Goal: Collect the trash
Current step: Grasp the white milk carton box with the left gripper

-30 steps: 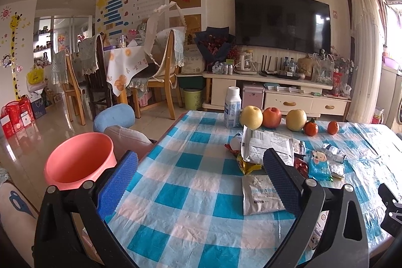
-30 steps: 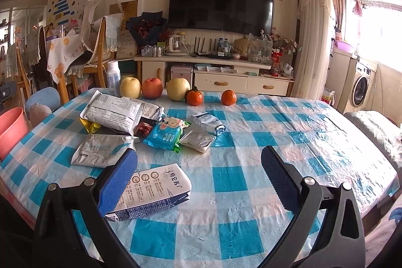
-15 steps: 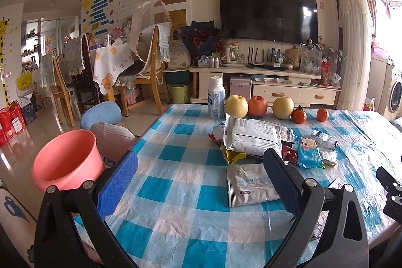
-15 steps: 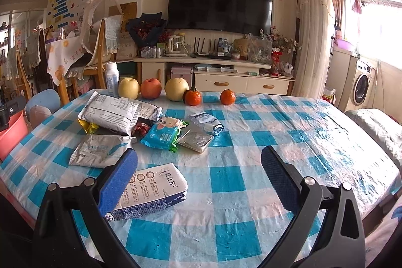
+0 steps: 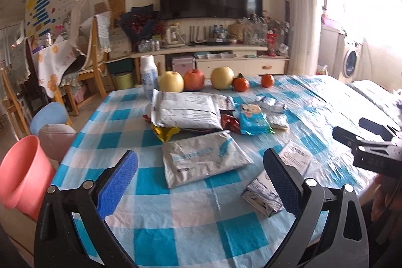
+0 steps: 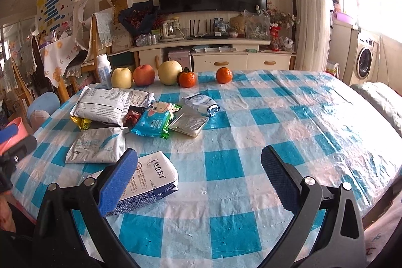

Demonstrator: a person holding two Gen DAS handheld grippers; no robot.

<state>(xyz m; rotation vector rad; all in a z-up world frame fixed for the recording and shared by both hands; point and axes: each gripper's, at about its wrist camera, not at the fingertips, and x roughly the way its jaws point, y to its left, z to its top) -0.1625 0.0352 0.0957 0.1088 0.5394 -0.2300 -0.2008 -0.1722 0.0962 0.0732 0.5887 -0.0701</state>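
The left gripper (image 5: 200, 176) is spread wide, holding nothing, above the checked table (image 5: 176, 217); a grey pouch (image 5: 204, 158) lies just ahead between its fingers. The right gripper (image 6: 199, 173) is equally wide and empty, a milk carton (image 6: 148, 182) beside its left finger. A pink bin (image 5: 21, 175), interior unseen, stands left of the left gripper.
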